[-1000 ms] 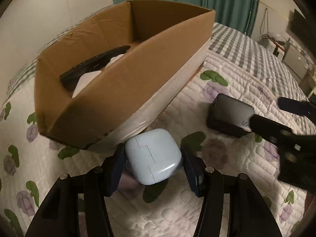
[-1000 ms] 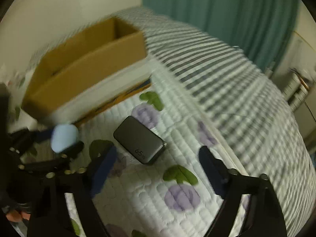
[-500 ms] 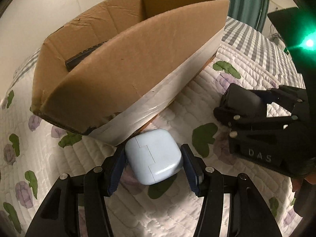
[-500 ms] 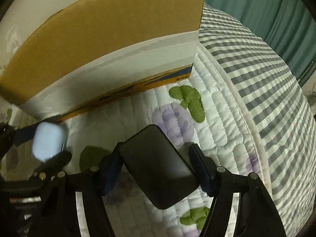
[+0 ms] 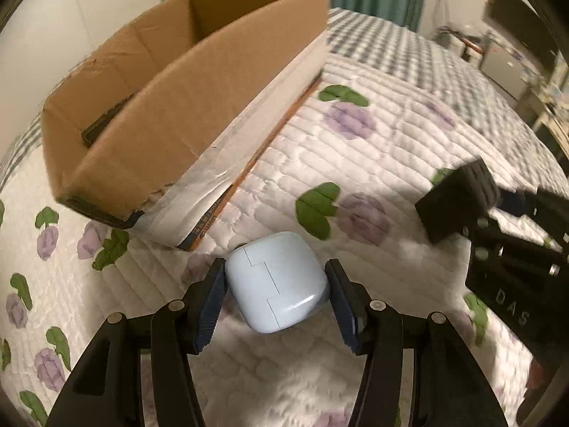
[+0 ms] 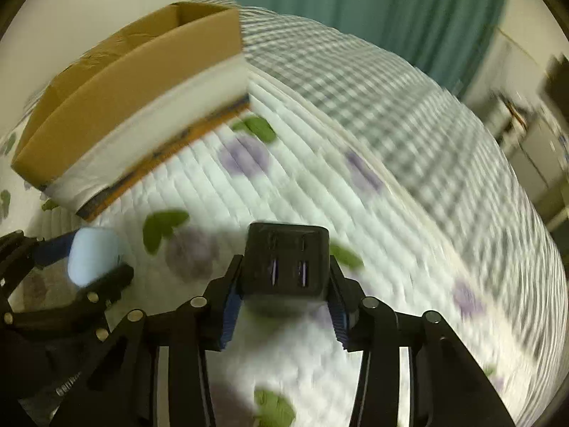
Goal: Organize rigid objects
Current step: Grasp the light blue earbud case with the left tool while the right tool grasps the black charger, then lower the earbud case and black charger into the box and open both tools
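Observation:
My left gripper (image 5: pixel 275 293) is shut on a pale blue earbud case (image 5: pixel 275 281) and holds it above the quilt, just in front of the near corner of the open cardboard box (image 5: pixel 199 121). My right gripper (image 6: pixel 282 291) is shut on a black charger block (image 6: pixel 286 259) with its ports facing the camera, lifted off the quilt. The charger also shows at the right of the left wrist view (image 5: pixel 457 201). The blue case shows at the left of the right wrist view (image 6: pixel 92 256). A dark object (image 5: pixel 103 124) lies inside the box.
The flowered white quilt (image 5: pixel 373 149) covers the bed, with a grey checked blanket (image 6: pixel 355 71) beyond it. A teal curtain (image 6: pixel 355 3) hangs behind. Furniture (image 5: pixel 505 71) stands at the far right of the room.
My right gripper closed on the black charger and lifted it off the quilt, pulling back to the right. My left gripper kept hold of the blue case and rose a little.

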A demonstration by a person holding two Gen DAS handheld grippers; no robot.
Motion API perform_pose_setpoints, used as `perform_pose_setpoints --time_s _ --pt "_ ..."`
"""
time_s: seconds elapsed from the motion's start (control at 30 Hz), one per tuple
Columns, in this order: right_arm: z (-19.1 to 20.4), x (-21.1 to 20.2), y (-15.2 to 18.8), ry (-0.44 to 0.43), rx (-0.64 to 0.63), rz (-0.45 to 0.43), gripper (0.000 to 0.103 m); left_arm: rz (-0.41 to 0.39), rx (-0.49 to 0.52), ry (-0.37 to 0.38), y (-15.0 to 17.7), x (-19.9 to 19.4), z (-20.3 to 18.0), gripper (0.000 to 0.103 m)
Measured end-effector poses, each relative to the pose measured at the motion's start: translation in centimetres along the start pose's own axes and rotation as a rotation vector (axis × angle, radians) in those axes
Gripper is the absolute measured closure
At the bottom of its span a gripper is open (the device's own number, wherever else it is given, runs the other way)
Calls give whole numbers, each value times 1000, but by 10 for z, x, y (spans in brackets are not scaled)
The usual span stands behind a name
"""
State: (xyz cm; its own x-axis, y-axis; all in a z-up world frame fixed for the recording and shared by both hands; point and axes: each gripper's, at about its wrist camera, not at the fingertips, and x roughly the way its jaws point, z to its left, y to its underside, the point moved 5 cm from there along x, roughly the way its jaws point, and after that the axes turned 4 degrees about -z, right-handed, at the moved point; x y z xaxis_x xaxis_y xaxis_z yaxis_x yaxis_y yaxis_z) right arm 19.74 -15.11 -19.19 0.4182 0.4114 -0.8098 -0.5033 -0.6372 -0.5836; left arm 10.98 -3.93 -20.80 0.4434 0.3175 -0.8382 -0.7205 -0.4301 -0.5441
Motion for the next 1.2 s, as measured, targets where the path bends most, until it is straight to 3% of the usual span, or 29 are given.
perform_pose_setpoints --time_s 0.2,0.33,0.7,0.87,0.97,1.2 --pt "4 -31 19 57 115 4 62 -11 51 47 5 -28 -1 47" --pt "12 -57 18 90 149 4 62 -18 74 95 -11 -50 14 47" --pt "34 -148 -61 184 199 -110 62 -89 124 293 -74 -119 38 47" --pt "64 -182 -106 154 213 -161 62 -129 200 306 -107 -133 77 47" --pt "90 -188 -132 142 193 -182 62 -181 252 271 -128 -136 99 47" --pt "140 -150 -169 80 180 -158 62 -225 322 241 -160 -109 136 47"
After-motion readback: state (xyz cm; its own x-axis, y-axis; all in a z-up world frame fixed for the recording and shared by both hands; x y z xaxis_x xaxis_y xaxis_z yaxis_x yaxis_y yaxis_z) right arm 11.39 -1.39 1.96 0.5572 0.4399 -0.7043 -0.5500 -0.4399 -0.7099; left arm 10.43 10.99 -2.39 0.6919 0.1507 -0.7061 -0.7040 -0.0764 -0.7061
